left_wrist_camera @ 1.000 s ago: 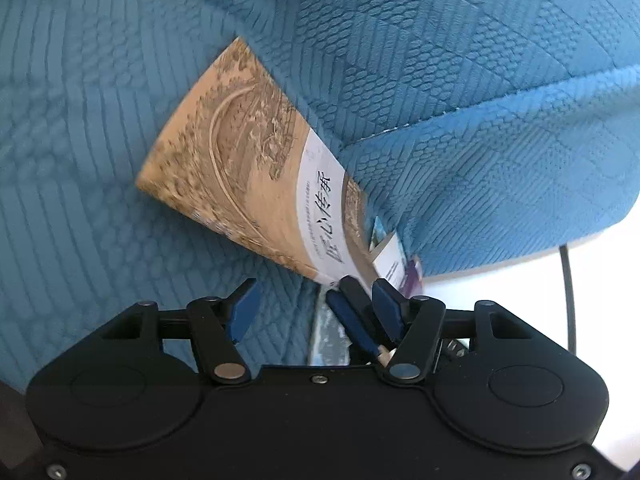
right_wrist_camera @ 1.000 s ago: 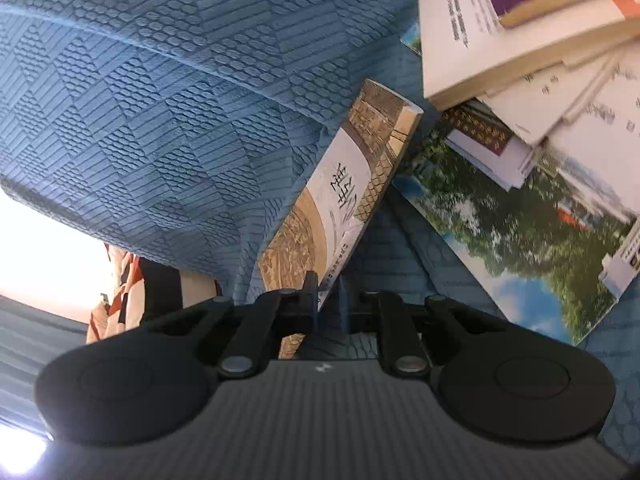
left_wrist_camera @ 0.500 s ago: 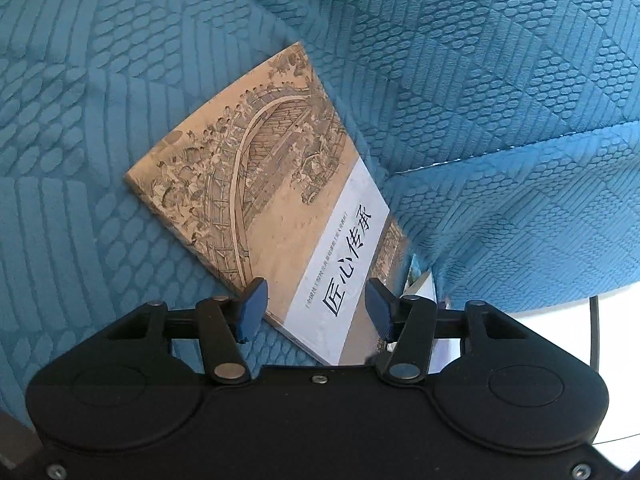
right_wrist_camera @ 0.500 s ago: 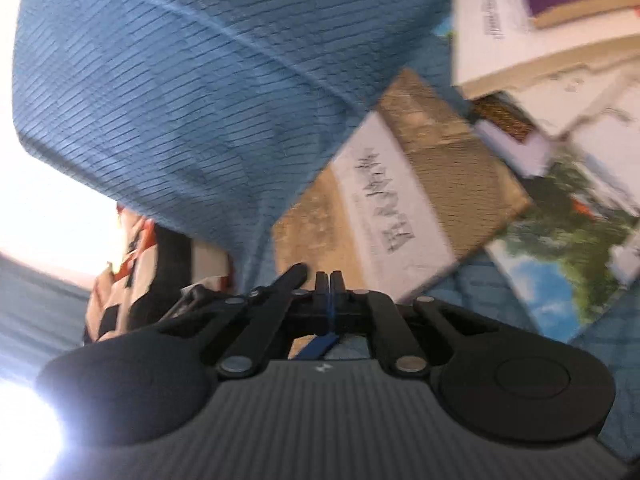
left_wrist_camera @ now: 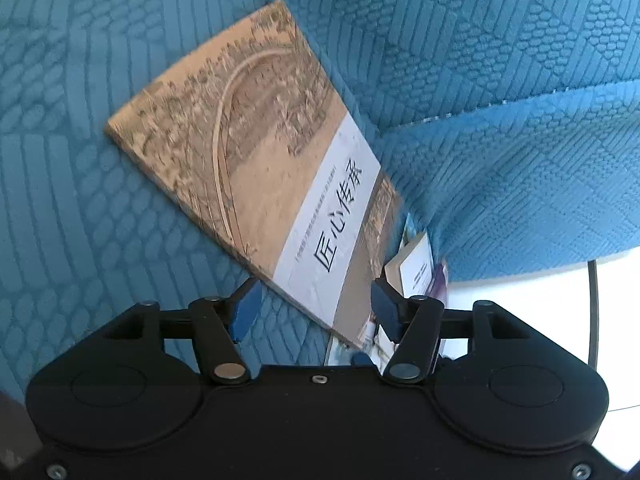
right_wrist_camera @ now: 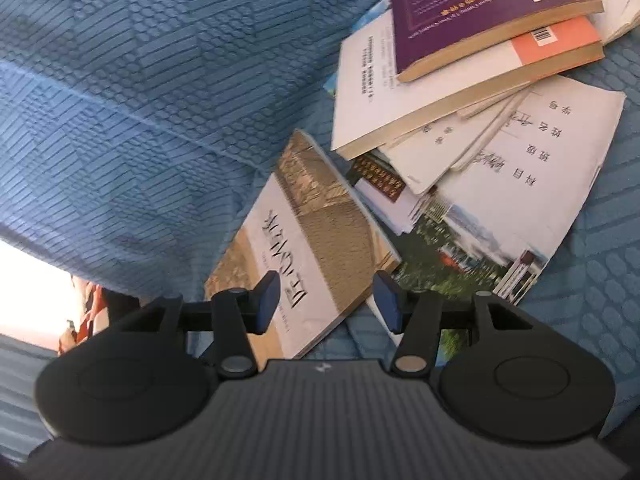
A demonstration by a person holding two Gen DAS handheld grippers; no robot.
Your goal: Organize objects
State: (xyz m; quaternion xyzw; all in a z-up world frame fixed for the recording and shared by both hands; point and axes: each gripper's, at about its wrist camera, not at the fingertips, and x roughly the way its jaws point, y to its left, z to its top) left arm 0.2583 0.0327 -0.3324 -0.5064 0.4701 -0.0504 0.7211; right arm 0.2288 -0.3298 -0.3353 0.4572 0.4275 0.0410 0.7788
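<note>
Dropped flat onto the blue sofa cushion [left_wrist_camera: 100,220], tan book [left_wrist_camera: 256,168]; right gripper [right_wrist_camera: 326,300] just sprung apart, left gripper [left_wrist_camera: 316,306] spread, both empty; next, square against the book pile [right_wrist_camera: 460,120].

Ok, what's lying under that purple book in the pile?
The purple book sits on an orange-and-white book. Below that come loose white sheets and a landscape-photo booklet, all on the blue cover. Anything deeper in the pile is covered.

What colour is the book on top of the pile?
Purple, with a cream page edge; the right wrist view shows it best.
</note>
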